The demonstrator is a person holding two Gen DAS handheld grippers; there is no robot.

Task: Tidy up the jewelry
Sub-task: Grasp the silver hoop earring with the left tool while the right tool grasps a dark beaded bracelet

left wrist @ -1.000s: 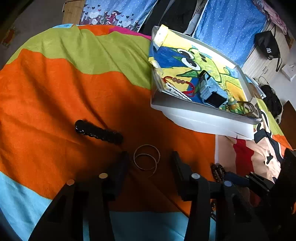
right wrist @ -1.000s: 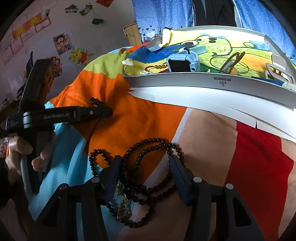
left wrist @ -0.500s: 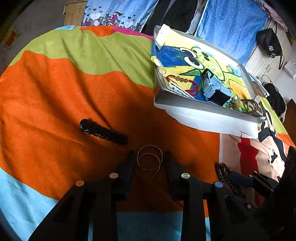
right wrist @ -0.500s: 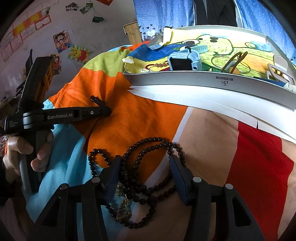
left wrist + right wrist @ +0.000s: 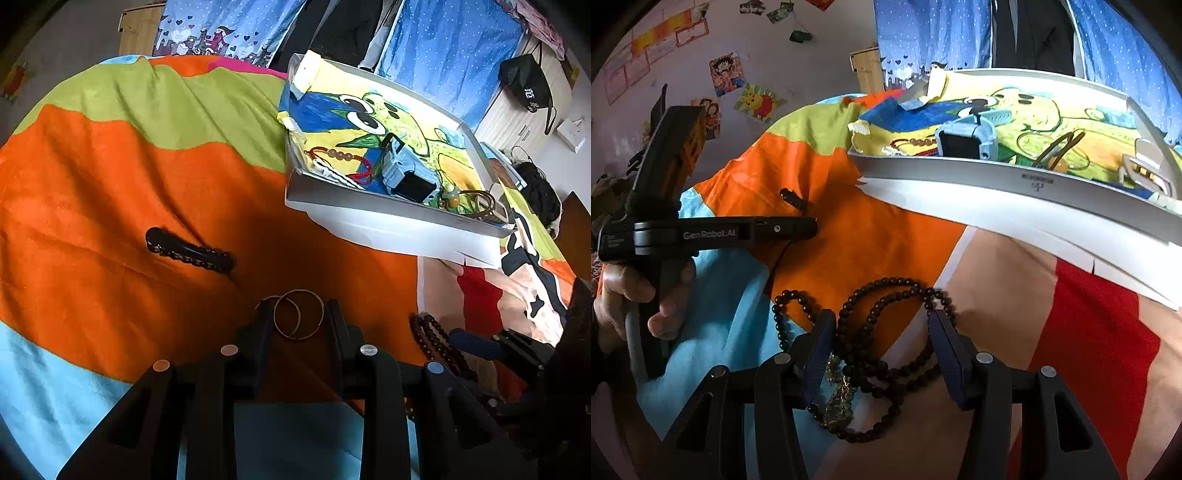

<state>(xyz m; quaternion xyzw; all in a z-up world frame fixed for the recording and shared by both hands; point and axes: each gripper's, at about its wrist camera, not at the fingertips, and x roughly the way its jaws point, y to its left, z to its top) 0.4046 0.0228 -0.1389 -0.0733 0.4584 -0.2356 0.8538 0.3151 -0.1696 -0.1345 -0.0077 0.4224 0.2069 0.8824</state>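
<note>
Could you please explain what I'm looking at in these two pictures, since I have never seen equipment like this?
No robot here: a person holds a hand-operated claw in each hand, with a camera on each looking along its fingers. The left camera shows the left claw, whose jaws have just been closing, pinching two thin metal rings on a colourful blanket. A black hair clip lies nearby. The right camera shows the right claw open over a dark bead necklace, not gripping it. Behind sits a white tray already holding a blue watch and a red bead bracelet.
</note>
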